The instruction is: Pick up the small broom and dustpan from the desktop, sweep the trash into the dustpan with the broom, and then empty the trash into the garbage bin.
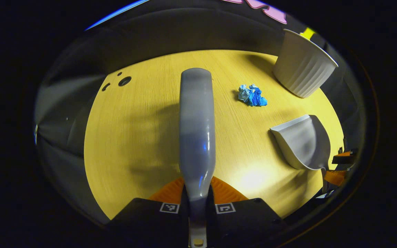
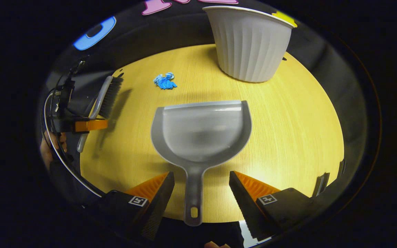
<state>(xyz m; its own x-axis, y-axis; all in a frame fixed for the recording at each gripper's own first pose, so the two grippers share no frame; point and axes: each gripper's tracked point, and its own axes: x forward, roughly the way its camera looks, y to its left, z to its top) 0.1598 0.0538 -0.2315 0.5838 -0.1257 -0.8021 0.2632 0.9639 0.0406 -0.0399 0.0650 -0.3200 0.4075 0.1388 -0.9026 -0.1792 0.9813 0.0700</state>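
Left gripper view: left gripper [image 1: 197, 198] pressed together on the broom [image 1: 197, 131] handle, broom lifted above the table [image 1: 133, 137].
Right gripper view: right gripper [image 2: 202, 187] spread wide, fingers either side of the dustpan [image 2: 200, 132] handle, not touching it.
Dustpan: flat on the table, mouth toward the bin [image 2: 250, 41].
Trash [image 2: 165, 81]: blue crumpled wad on the table, between broom and bin, apart from the dustpan.
Bin: white, ribbed, upright at the far table edge.
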